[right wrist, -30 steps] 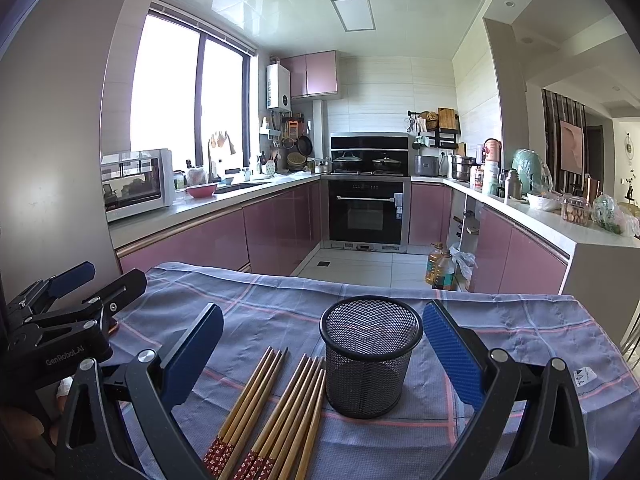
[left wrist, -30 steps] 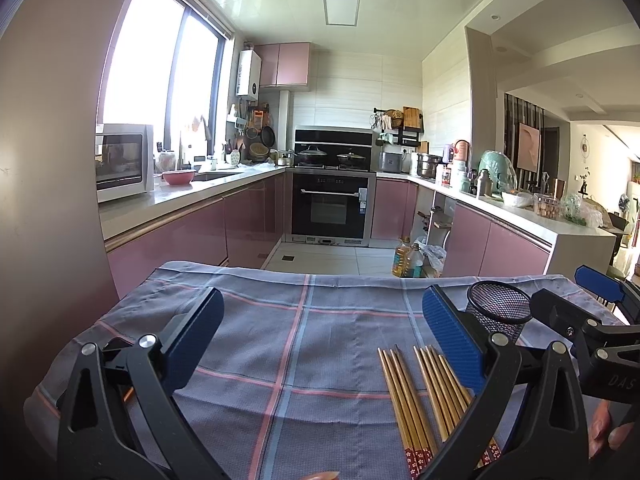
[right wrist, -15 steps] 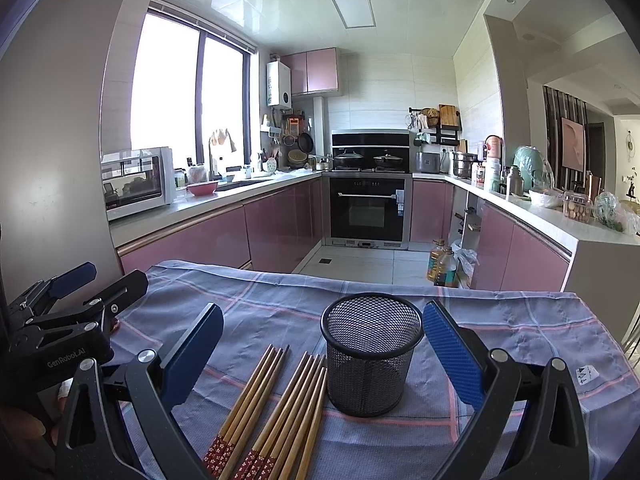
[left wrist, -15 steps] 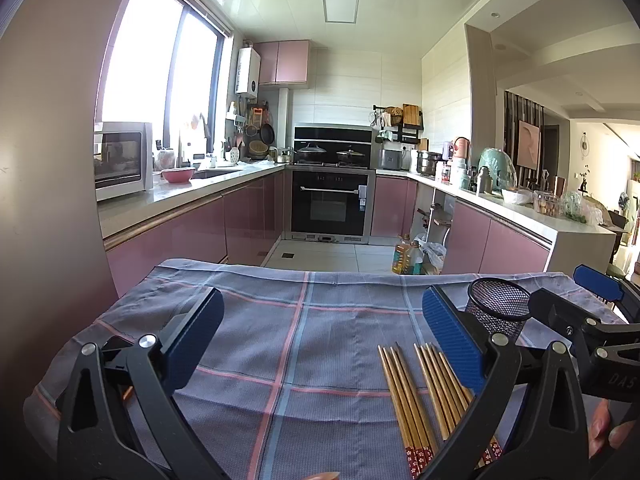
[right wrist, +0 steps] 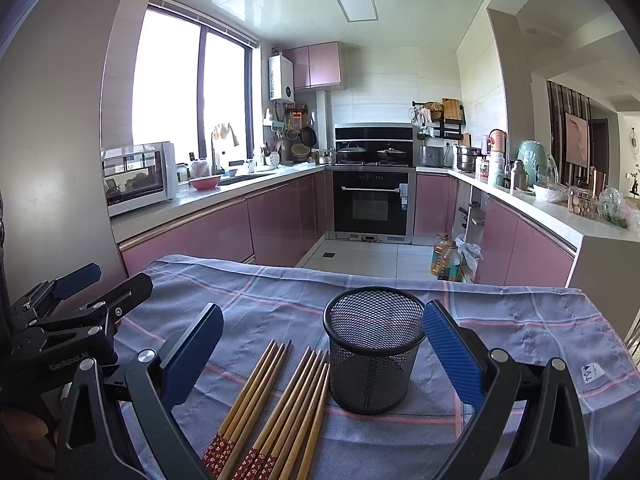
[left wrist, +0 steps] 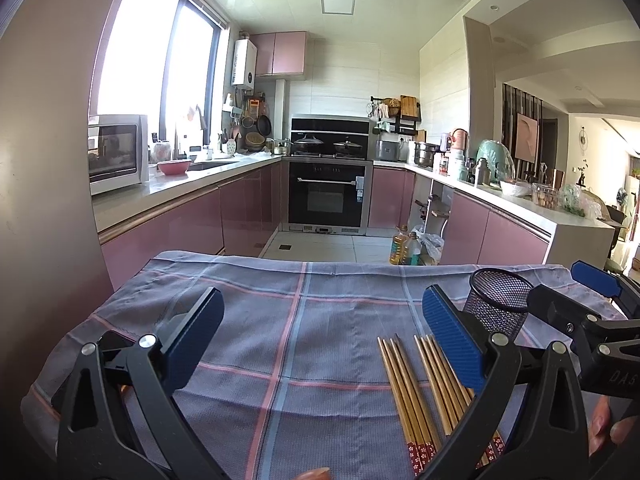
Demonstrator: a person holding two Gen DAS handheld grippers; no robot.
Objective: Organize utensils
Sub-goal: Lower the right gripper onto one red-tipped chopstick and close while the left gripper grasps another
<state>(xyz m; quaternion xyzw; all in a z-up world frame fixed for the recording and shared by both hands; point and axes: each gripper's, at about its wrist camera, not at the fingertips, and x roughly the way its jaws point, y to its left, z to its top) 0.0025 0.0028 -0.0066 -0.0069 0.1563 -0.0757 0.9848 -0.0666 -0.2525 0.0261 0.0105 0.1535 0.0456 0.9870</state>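
Several wooden chopsticks point(right wrist: 276, 404) with red patterned ends lie in two bundles on the checked cloth point(right wrist: 256, 300), just left of an upright, empty black mesh cup point(right wrist: 374, 350). My right gripper point(right wrist: 322, 344) is open and empty, hovering over the chopsticks and cup. My left gripper point(left wrist: 320, 330) is open and empty over bare cloth point(left wrist: 280, 300); the chopsticks point(left wrist: 412, 392) and the cup point(left wrist: 498, 300) lie at its right, partly behind its right finger. Each gripper shows at the edge of the other's view.
The table's far edge point(right wrist: 360, 276) drops to the kitchen floor. Oil bottles point(right wrist: 444, 258) stand on the floor beyond. Pink cabinets and counters line both sides, with an oven point(right wrist: 370, 204) at the back. A small white tag point(right wrist: 592, 372) lies on the cloth at right.
Both grippers have tilted or dropped slightly; the scene sits a little lower in view. Nothing on the table has moved and the jaws stay open.
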